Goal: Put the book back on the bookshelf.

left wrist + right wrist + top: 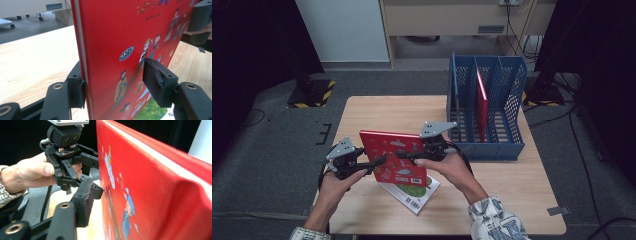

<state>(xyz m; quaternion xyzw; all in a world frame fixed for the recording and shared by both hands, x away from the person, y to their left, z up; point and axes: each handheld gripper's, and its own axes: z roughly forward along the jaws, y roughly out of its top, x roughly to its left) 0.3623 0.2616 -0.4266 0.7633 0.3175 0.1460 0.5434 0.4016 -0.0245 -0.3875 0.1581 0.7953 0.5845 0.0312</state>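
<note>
The left gripper clamps the red book, held upright above the desk's near edge. The right gripper stands open beside its cover, above another book lying flat.

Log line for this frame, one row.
left hand-held gripper: shut on red picture book | right hand-held gripper: open, astride book | book: upright, over table | blue rack: one red book inside

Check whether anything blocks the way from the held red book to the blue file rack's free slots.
Nothing visible does: bare table lies between the red book and the blue file rack. One slot holds another red book; the slots beside it look free.
</note>
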